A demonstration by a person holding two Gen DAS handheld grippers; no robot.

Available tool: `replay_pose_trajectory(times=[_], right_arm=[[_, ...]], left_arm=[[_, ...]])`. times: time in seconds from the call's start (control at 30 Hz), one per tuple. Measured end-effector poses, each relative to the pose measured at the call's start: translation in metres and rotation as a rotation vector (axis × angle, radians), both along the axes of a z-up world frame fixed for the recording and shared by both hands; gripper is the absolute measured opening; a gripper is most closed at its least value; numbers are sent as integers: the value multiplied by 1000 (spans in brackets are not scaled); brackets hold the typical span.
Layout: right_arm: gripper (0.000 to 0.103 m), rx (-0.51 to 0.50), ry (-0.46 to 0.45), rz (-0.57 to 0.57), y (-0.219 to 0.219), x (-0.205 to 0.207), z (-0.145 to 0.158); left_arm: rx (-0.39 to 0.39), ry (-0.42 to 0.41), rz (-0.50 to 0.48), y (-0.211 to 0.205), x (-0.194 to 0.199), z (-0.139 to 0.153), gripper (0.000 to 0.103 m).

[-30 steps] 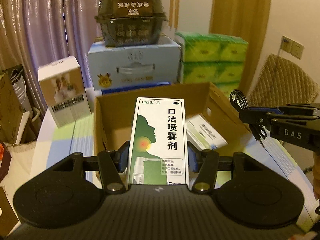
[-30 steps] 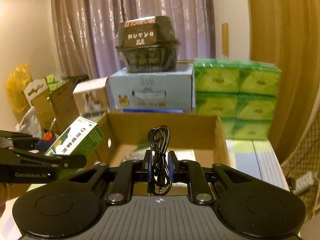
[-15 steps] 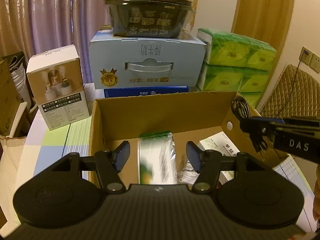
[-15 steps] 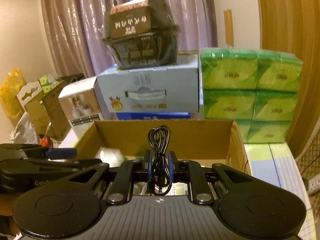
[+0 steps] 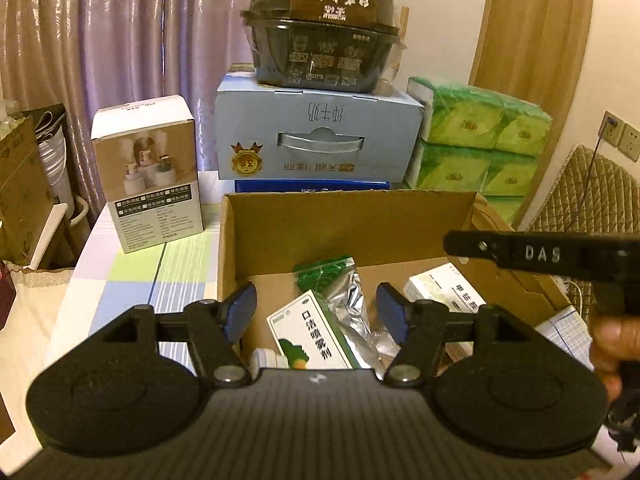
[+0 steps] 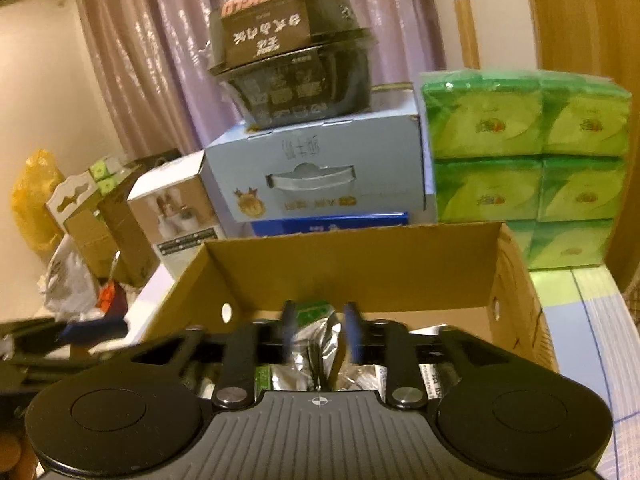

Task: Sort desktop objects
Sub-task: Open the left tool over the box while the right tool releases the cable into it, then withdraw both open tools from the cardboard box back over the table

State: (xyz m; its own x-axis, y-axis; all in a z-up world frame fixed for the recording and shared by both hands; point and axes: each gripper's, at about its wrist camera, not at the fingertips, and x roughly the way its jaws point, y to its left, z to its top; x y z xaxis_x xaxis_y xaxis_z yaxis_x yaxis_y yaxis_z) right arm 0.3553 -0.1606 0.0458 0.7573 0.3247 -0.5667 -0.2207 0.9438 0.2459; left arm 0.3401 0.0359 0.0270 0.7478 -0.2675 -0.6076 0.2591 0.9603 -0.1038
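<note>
Claws over the cardboard box [image 5: 344, 216] — that is the whole scene. The left claw [image 5: 316, 314] hangs with its blue pads apart and nothing between them; directly below the gap lies the green-and-white spray carton [image 5: 310, 332], flat on the box floor near the box's near wall, leaning against a silver foil pouch [image 5: 348, 300]. A white medicine carton [image 5: 444, 292] lies toward the box's right wall.

The right claw [image 6: 318, 330] sits over the same box, blurred. Its pads look parted, and a dark cable [image 6: 314, 360] shows low between them against the foil, seemingly lying loose among the contents rather than pinched — though the blur leaves that a judgement.

Both deliveries look done, so the step in hand is probably the clean exit. To do it well, I would lift each claw straight up past the box rim before swinging sideways, so no finger catches a cardboard wall or drags the cable back out. The two claws crowd the right half of the box; moving one first would avoid a knock. The surface [image 5: 132, 280] left of the box carries only a white product box [image 5: 148, 176] at its far edge.
</note>
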Motion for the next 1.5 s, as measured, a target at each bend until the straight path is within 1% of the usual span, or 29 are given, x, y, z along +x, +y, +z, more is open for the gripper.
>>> replay_pose_trajectory(times=[0.03, 0.17, 0.27, 0.33, 0.57, 0.67, 0.8, 0.97, 1.17, 1.5], right_arm=[[45, 10, -5, -1, -1, -4, 1], [48, 29, -5, -5, -10, -28, 0], [51, 33, 1, -14, -16, -55, -3], [53, 32, 9, -24, -20, -74, -6], [65, 83, 80, -82, -32, -144, -23], [69, 90, 108, -94, -34, -172, -30], [72, 88, 131, -103, -35, -203, -35], [77, 85, 135, -110, -39, -228, -33], [82, 86, 123, -116, -43, -243, -25], [89, 79, 123, -127, -50, -258, -22]], left_arm=[[-8, -2, 4, 2, -6, 0, 65], [-49, 0, 22, 12, -31, 0, 69], [-55, 3, 32, 18, -52, -2, 73], [-51, 11, 33, 22, -66, -3, 76], [-27, 46, 36, 28, -109, -12, 81], [-25, 58, 33, 28, -129, -14, 84], [-13, 69, 28, 28, -154, -15, 87], [-13, 80, 30, 27, -179, -16, 90], [-4, 95, 28, 23, -200, -17, 92], [20, 109, 12, 14, -217, -18, 95]])
